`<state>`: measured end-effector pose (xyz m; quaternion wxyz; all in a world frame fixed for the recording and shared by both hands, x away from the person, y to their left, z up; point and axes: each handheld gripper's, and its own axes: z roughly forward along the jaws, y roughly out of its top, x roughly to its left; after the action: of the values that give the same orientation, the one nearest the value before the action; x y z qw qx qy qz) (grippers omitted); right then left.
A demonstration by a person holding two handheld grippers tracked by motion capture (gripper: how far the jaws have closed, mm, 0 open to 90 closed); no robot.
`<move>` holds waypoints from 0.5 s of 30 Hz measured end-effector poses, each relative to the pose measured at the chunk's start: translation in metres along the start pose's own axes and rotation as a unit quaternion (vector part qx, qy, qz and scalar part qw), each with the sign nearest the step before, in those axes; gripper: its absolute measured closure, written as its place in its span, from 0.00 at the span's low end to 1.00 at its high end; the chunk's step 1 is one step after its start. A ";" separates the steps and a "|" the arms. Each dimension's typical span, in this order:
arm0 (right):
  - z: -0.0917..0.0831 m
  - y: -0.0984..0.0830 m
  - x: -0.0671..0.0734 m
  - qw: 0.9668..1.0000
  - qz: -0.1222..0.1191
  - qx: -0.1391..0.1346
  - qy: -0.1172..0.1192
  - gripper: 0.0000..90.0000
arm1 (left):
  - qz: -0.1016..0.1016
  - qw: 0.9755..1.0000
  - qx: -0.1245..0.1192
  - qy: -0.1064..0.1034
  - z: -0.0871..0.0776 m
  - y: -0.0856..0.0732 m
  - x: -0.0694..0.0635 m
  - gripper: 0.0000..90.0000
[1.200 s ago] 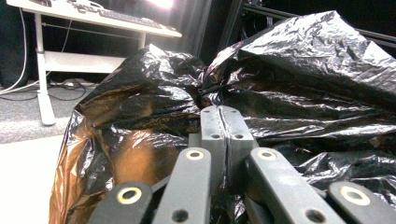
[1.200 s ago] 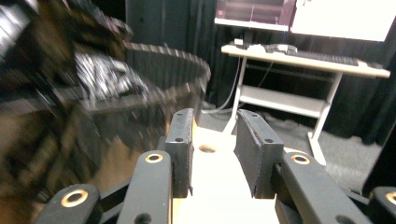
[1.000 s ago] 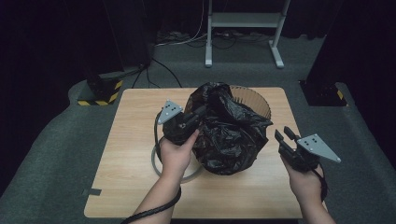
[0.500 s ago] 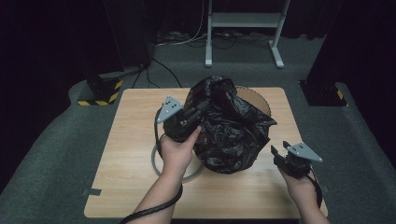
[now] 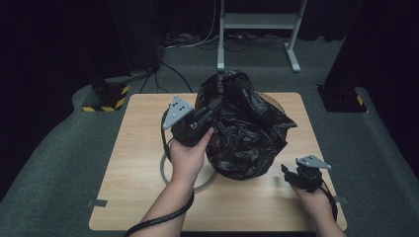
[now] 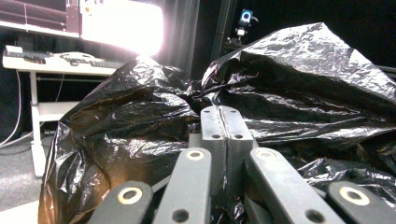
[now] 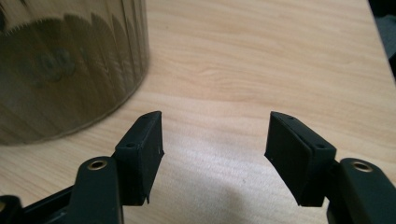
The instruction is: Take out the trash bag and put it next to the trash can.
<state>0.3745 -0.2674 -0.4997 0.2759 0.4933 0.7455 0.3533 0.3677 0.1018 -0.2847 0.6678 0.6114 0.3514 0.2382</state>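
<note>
Since a second ago my right gripper (image 5: 289, 174) has dropped from beside the black bag (image 5: 244, 133) down to the near right part of the table (image 5: 133, 148), and its jaws have just been opening with nothing between them. My left gripper (image 5: 210, 109) has lifted a little, and the bag's top rises with it.

Largest first: the wooden table carries everything, and I place the rest against the bag. That black plastic bag sits at the table's middle, toward the far edge, draped over a round, ribbed brownish bin (image 7: 70, 65) whose rim peeks out behind the bag's right shoulder. Its long axis runs upright: the bag stands taller than wide, and the gathered peak points up and slightly away from me.

On the bag's left flank, high up, my left gripper is pressed together on a fold of the film; in the left gripper view the two grey pads (image 6: 212, 123) meet with crinkled plastic bunched round them.

Near the bag's lower right, apart from it, my right gripper rests low over bare wood, jaws spread and empty, with the bin wall just to their left in the right gripper view.

A grey cable loop (image 5: 165, 170) lies on the table at the bag's near left foot.
</note>
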 end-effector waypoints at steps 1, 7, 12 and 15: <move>0.001 -0.001 0.000 1.000 0.000 0.003 -0.003 0.40 | 0.001 1.000 -0.002 -0.001 0.000 0.002 -0.001 0.99; 0.005 -0.005 -0.003 0.999 0.017 0.027 -0.002 0.35 | 0.011 1.000 -0.017 -0.006 -0.001 0.012 -0.005 0.99; 0.008 -0.008 -0.007 0.999 0.028 0.040 -0.005 0.32 | 0.011 0.999 -0.035 -0.015 -0.003 0.021 -0.009 0.99; 0.008 -0.009 -0.007 0.999 0.027 0.041 -0.004 0.31 | 0.011 0.999 -0.040 -0.017 -0.004 0.023 -0.010 0.99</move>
<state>0.3783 -0.2740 -0.5113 0.2489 0.5256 0.7445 0.3278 0.3611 0.1004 -0.2602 0.6951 0.5917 0.3235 0.2491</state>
